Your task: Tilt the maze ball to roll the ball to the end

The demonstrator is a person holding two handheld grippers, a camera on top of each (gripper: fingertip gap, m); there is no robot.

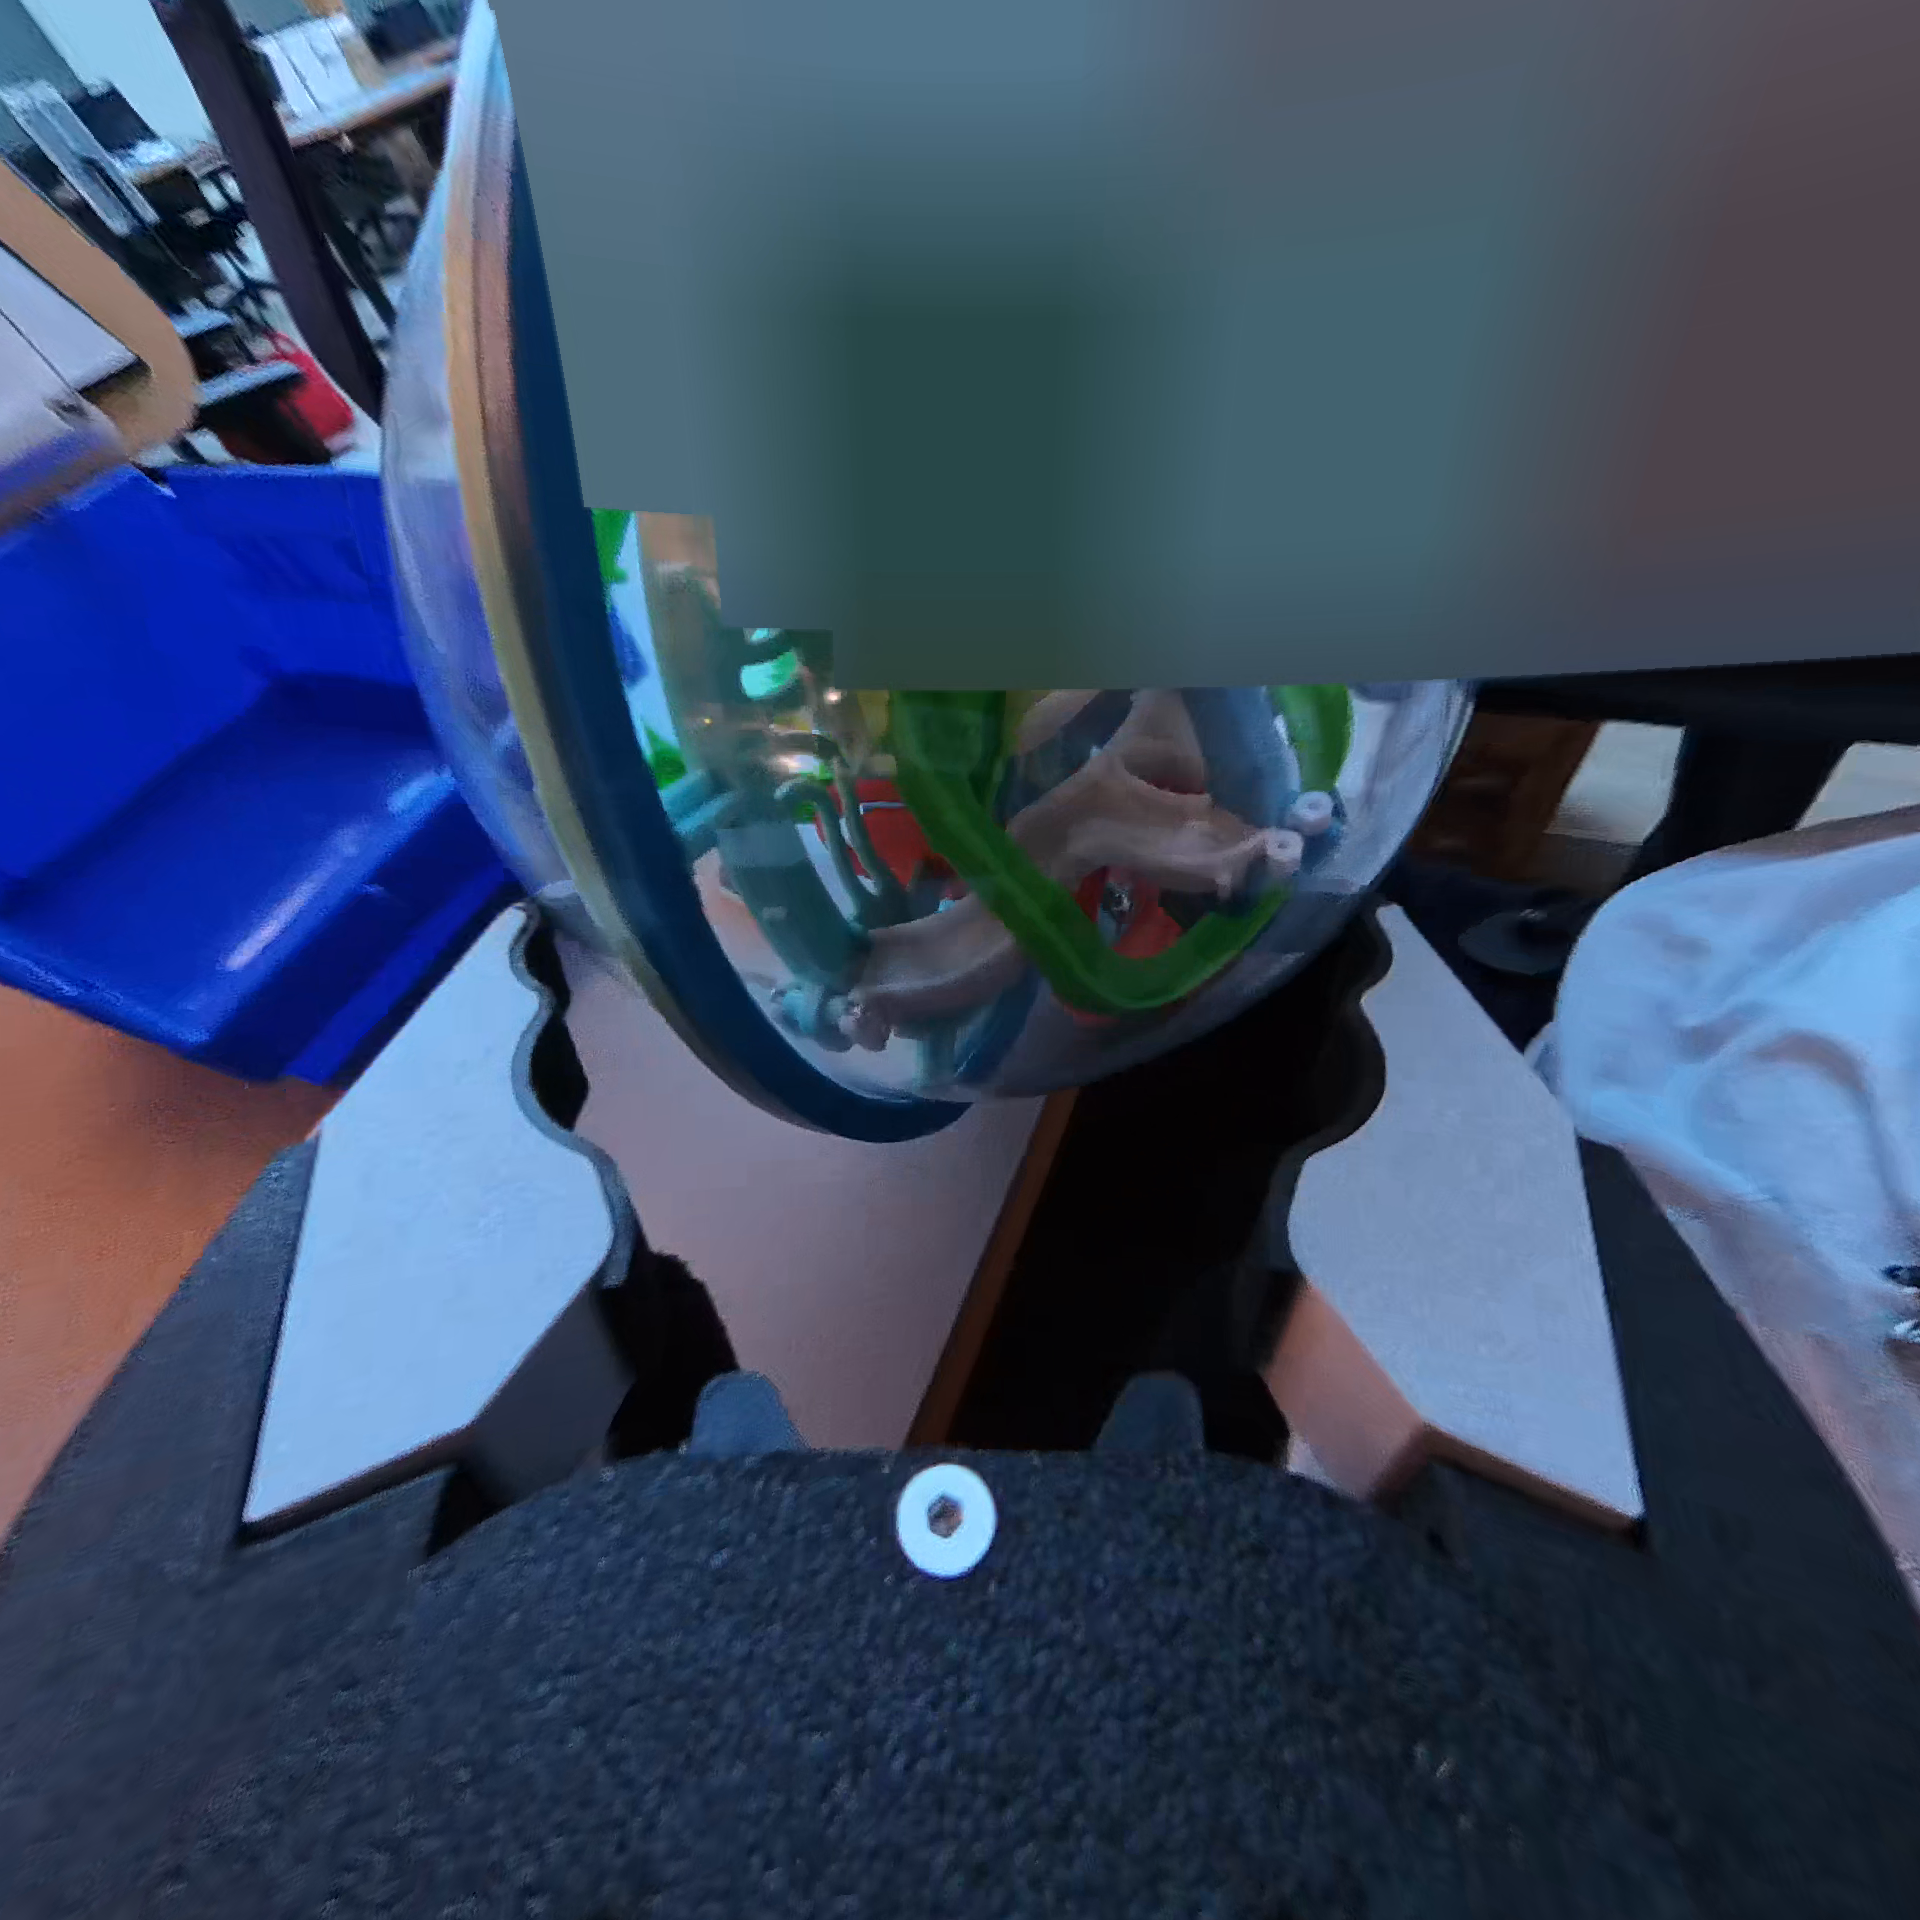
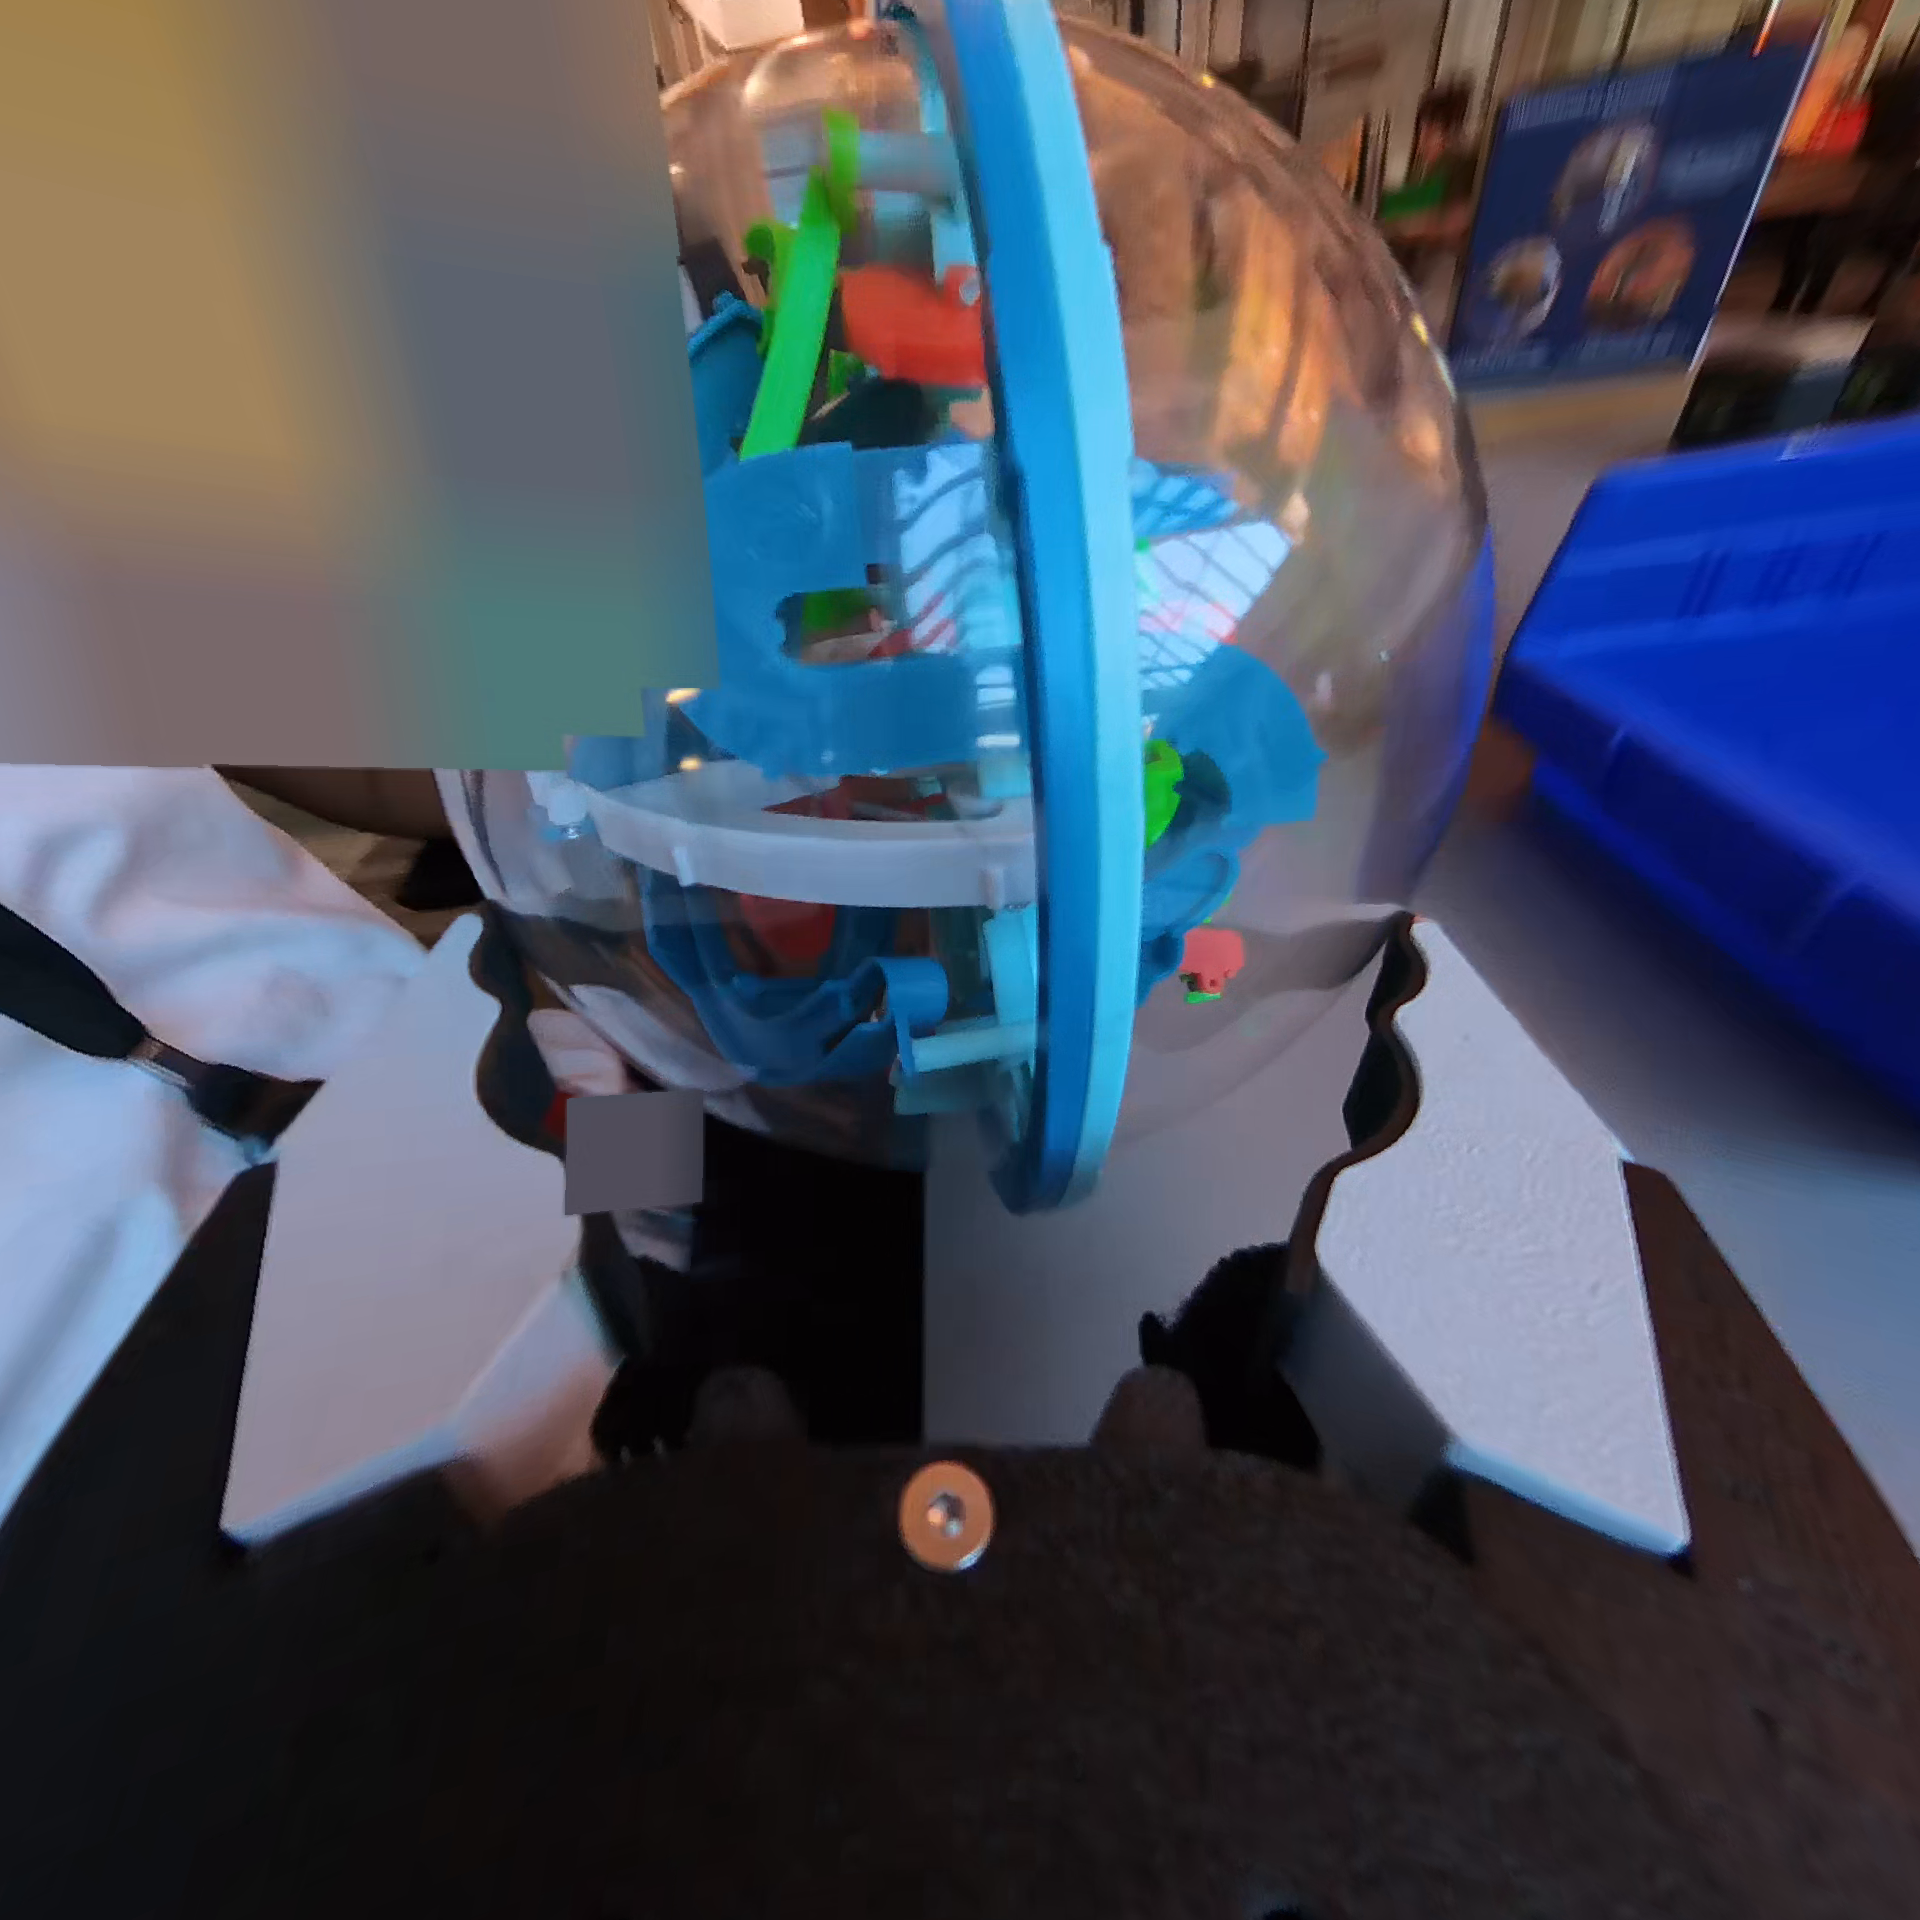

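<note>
Between both claws (image 1: 961, 935) (image 2: 940, 945), maze ball (image 2: 1247, 520), blue bin (image 2: 1714, 727) near

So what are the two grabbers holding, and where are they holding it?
Both hold the clear maze ball. The left gripper and the right gripper each cup its round shell between wide-spread fingers, from opposite sides.

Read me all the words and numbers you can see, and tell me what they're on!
On the blue poster board behind the maze ball: pale lettering, too blurred to read.
On the blue bin: a small mark near its rim, too blurred to read.
On the maze ball itself: no words or numbers show.
Nothing in either view can be read clearly.
</note>
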